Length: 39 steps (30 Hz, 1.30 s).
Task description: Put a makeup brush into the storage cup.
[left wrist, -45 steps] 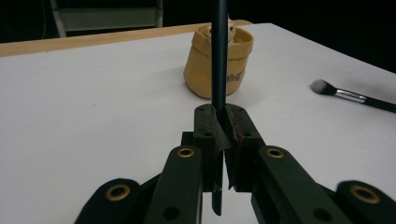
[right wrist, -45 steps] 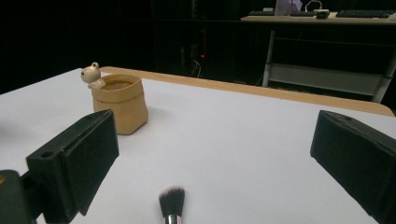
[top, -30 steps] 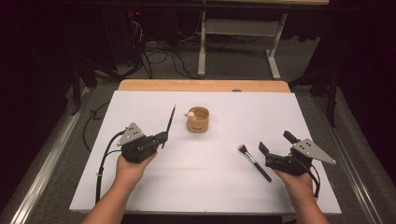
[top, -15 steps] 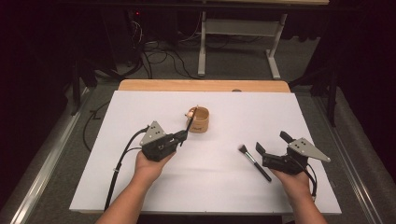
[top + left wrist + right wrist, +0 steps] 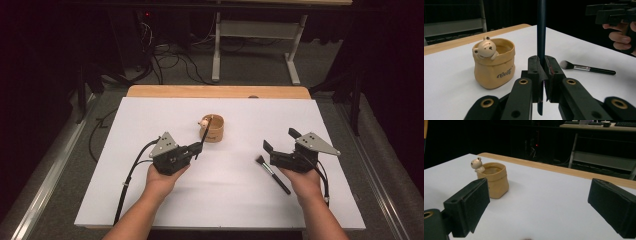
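The left gripper [image 5: 541,75] is clamping a dark brush handle [image 5: 541,27] upright, with the bear pot [image 5: 493,63] sitting left and a makeup brush [image 5: 587,68] lying right on the worktop [image 5: 449,75].

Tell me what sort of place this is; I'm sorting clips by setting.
Probably a lab or workshop recording station: a white-covered table in a dark room, loose cables on the floor behind it, and a metal-legged desk beyond.

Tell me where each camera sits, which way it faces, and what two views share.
High view: above the table's near side, looking forward and down; both forearms, left gripper, right gripper.
Left gripper view: behind its jaws clamping a dark brush handle.
Right gripper view: between its open jaws, facing the pot.
All share the pot; high and left share the makeup brush.
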Each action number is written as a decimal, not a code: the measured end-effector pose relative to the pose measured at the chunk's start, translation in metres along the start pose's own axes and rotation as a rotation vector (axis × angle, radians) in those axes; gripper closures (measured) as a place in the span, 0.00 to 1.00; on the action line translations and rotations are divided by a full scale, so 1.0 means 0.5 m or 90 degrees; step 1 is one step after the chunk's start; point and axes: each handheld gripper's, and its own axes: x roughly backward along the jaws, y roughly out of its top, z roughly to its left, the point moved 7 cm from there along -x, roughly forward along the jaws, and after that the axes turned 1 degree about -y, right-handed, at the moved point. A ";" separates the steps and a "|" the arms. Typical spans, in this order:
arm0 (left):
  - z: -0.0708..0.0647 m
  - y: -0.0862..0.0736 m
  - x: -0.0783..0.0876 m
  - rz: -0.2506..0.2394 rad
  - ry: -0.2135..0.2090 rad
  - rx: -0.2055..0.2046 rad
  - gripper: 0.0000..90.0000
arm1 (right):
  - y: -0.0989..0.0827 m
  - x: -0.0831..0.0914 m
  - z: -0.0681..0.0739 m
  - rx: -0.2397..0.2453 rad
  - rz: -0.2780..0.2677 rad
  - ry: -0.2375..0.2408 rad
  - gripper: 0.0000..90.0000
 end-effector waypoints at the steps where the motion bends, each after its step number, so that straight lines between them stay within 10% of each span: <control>1: 0.000 0.000 -0.001 -0.001 -0.001 0.001 0.93 | 0.000 0.000 0.000 0.000 0.000 0.000 0.06; 39: -0.055 -0.045 -0.028 0.021 -0.035 -0.016 0.93 | -0.039 -0.036 0.151 -0.024 -0.007 0.135 0.07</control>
